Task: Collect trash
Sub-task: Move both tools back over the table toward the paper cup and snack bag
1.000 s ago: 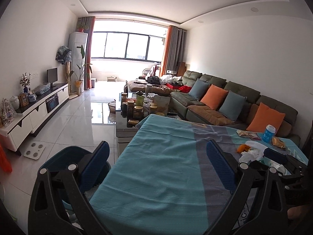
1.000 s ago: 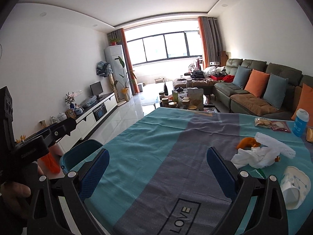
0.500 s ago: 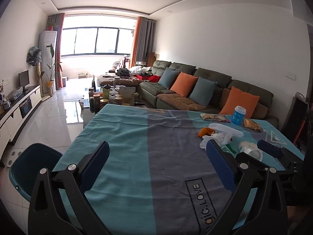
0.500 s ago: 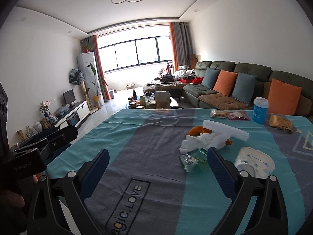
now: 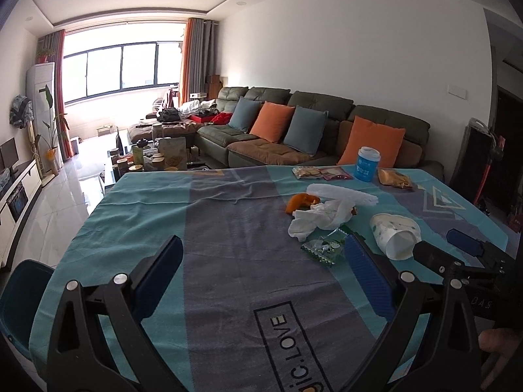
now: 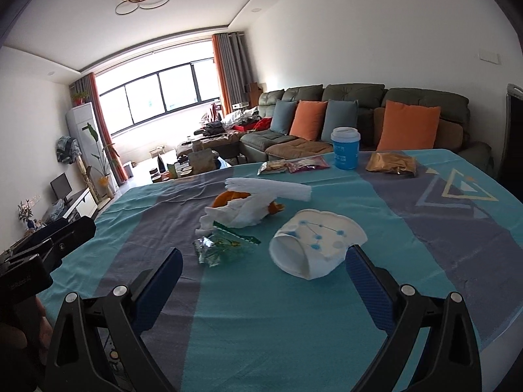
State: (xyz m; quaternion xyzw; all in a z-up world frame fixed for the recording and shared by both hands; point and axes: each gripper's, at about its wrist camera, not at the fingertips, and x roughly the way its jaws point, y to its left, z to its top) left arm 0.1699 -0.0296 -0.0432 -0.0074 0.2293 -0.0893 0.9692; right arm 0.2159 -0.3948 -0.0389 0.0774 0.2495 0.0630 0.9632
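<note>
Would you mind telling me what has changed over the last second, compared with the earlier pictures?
Both grippers swung right and closed in on the trash: the right gripper now faces the crushed paper cup, the left gripper the table's middle. Nothing was grasped; both are open and empty. The tissue, wrapper and blue cup lie unmoved.

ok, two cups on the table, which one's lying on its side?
The white paper cup with blue dots, tipped over near the right gripper. The blue cup with the white lid stands upright at the far edge.
</note>
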